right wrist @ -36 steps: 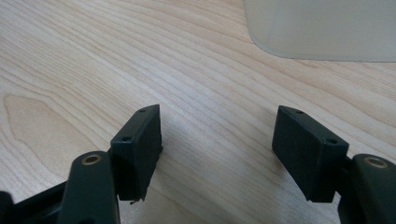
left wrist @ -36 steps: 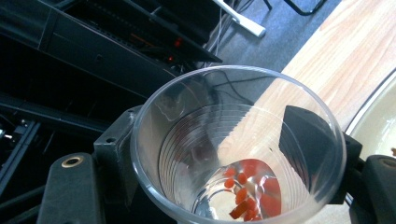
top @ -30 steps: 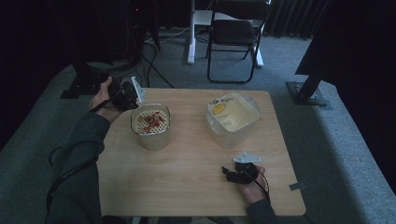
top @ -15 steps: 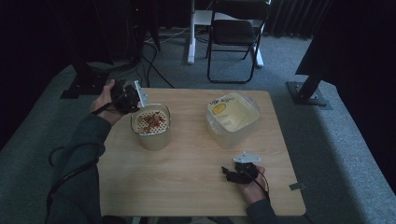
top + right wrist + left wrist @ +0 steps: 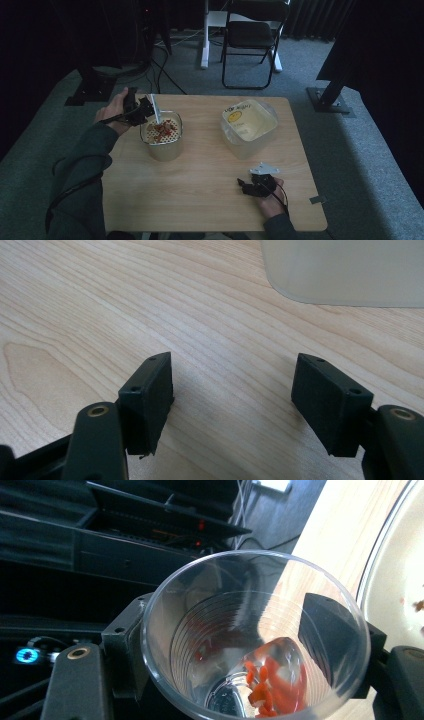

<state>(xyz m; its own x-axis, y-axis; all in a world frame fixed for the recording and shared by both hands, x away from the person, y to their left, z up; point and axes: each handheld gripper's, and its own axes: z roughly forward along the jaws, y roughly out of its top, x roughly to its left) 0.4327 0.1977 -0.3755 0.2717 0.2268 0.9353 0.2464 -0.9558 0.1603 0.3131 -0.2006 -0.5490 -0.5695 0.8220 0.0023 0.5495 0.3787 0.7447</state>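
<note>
My left gripper is shut on a clear plastic cup and holds it tipped over the near-left rim of a pale strainer bowl. Red-orange pieces lie in that bowl. In the left gripper view the cup sits between both jaws of the left gripper, and a few orange pieces cling near its bottom. My right gripper rests open on the table near the front right. Nothing lies between the jaws of the right gripper, just bare wood.
A translucent tub of yellowish liquid stands at the back right of the table; its wall rises just beyond my right gripper. A black chair and stand feet sit on the floor behind the table.
My left gripper has carried the cup right and down to the bowl's rim and tipped it further. The right gripper has stayed put.
</note>
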